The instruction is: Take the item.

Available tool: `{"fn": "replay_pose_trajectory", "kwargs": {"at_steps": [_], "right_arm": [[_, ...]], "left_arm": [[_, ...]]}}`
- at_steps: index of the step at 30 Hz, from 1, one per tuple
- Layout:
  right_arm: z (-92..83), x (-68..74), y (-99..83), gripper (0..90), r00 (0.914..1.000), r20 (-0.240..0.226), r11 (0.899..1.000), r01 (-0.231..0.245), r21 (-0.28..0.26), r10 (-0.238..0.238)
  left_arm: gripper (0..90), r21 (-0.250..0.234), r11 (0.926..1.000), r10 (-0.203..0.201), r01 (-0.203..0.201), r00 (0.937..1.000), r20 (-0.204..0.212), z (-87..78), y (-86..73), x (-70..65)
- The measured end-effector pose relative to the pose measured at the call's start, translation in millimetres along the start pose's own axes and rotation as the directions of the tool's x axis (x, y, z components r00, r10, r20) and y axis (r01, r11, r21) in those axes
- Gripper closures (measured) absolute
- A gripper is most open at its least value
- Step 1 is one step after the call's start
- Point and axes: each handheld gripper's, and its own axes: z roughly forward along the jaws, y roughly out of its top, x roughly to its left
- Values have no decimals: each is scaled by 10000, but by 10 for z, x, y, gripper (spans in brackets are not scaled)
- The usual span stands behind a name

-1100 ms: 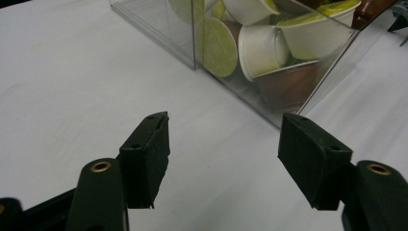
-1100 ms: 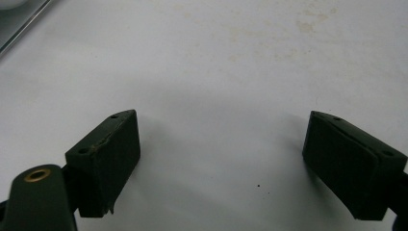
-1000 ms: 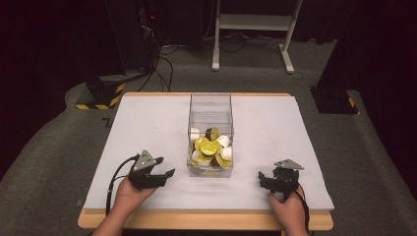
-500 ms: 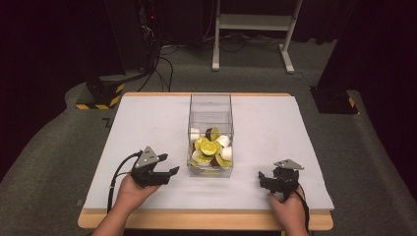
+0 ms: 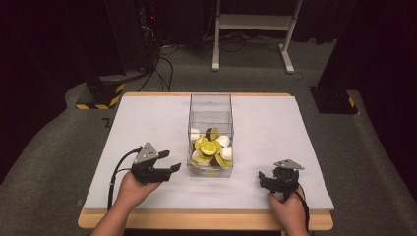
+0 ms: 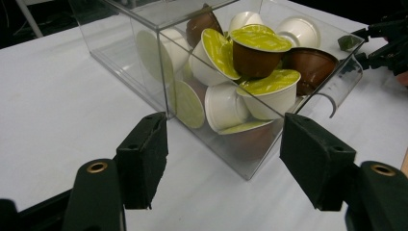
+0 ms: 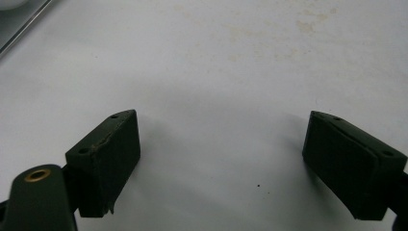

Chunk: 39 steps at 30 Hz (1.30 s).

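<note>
We see a laboratory recording bay: a white-covered counter [image 5: 147, 118] on grey carpet [image 5: 59, 147], dark curtained surroundings, cables [image 5: 162, 64] trailing to an equipment rack [image 5: 147, 19], a hazard-striped base [image 5: 98, 96] and a white stand frame [image 5: 251, 22] behind.

Left gripper [image 5: 169, 162] fingers spread wide, aimed right; right gripper [image 5: 265, 178] spread too, seemingly low.

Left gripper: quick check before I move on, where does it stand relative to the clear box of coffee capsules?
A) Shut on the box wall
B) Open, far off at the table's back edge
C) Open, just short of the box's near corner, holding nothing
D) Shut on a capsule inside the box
C: the left gripper has its jaws spread wide and empty, with the near corner of the clear box just ahead between them.
</note>
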Motion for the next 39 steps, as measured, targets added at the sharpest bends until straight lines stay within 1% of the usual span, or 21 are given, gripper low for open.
{"fn": "replay_pose_trajectory", "kwargs": {"at_steps": [3,4,5,10,11,14,16,17,20,21,24,27,28,30,31,32,33,35,37,39], "right_arm": [[0,0,0,129,10000,-1,10000,0,1,0],[0,0,0,129,10000,-1,10000,0,1,0],[0,0,0,129,10000,-2,10000,-1,4,1],[-1,-1,0,129,10000,-14,10000,2,14,-2],[-1,-1,0,129,10000,-16,10000,0,13,0],[0,-1,0,129,10000,-4,10000,-2,4,2],[0,-1,0,129,10000,-5,10000,-5,11,5],[0,-1,0,129,10000,-4,10000,1,4,-1],[0,-1,0,129,10000,-5,10000,-2,6,2],[-1,-1,1,129,10000,-17,10000,-2,18,2],[0,-1,1,129,10000,-7,10000,0,6,0],[0,-1,1,129,10000,-5,10000,-5,12,5],[0,-1,1,129,10000,-6,10000,-1,11,1],[1,-2,1,129,10000,-8,10000,-6,11,6],[1,-2,1,129,10000,-8,10000,-5,9,5],[1,-1,1,129,10000,-8,10000,-7,11,7],[1,-1,1,129,10000,-8,10000,-7,11,7],[1,0,2,129,10000,-4,10000,-3,12,3],[0,-1,3,129,10000,-9,10000,22,26,-22],[1,-1,3,129,10000,-1,10000,24,11,-24]], "left_arm": [[339,-57,10000,34,-34,10000,51,15,23,-23],[339,-7,9999,124,-124,9999,54,18,34,-24],[338,-73,9999,98,-98,9999,48,34,49,-43],[338,-72,9999,141,-140,9998,117,67,82,-72],[338,-42,9998,212,-211,9997,149,87,97,-85],[338,-111,9999,116,-114,9997,227,123,112,-108],[338,-61,9999,161,-160,9996,238,133,117,-113],[338,-21,9997,254,-254,9993,259,152,126,-125],[338,-44,9998,212,-211,9993,310,173,136,-143],[338,26,9994,346,-347,9989,331,179,144,-141],[338,-6,9997,250,-250,9991,355,214,151,-172],[339,87,9992,398,-402,9984,401,244,159,-183],[339,15,9997,259,-259,9988,421,255,160,-196],[340,51,9996,289,-292,9985,459,272,164,-197],[340,-6,9999,173,-173,9988,468,286,164,-206],[340,7,9998,193,-194,9987,478,297,166,-207],[340,69,9995,309,-313,9985,454,303,169,-203],[340,27,9998,192,-194,9986,497,323,174,-218],[340,62,9996,271,-275,9983,513,347,185,-228],[340,47,9996,267,-270,9983,521,357,189,-234]]}}
